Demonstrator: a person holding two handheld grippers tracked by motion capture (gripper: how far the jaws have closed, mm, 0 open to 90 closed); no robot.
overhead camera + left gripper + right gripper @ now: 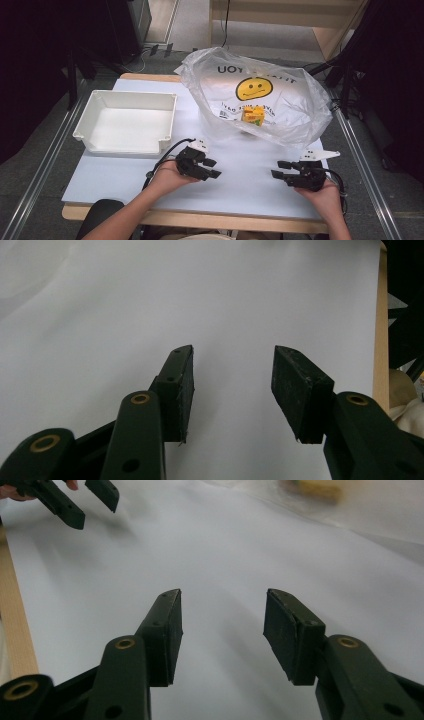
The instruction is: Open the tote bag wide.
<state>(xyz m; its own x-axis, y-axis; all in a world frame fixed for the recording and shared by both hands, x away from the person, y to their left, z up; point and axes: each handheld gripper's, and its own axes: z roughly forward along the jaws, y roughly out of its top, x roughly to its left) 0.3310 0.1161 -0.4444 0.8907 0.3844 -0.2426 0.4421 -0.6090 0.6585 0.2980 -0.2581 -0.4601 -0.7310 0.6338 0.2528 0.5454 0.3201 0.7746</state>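
2 claws hover empty and spread over the bare front of the table (240, 165), the left claw (212, 168) and the right claw (278, 169) facing each other with nothing between their jaws, so I judge the work barely begun. Beyond them lies 1 clear plastic bag (295, 100) printed with a smiley face, and inside it sits 1 small yellow carton (253, 115), not yet taken out. To the left stands 1 white bin (165, 122), holding nothing.
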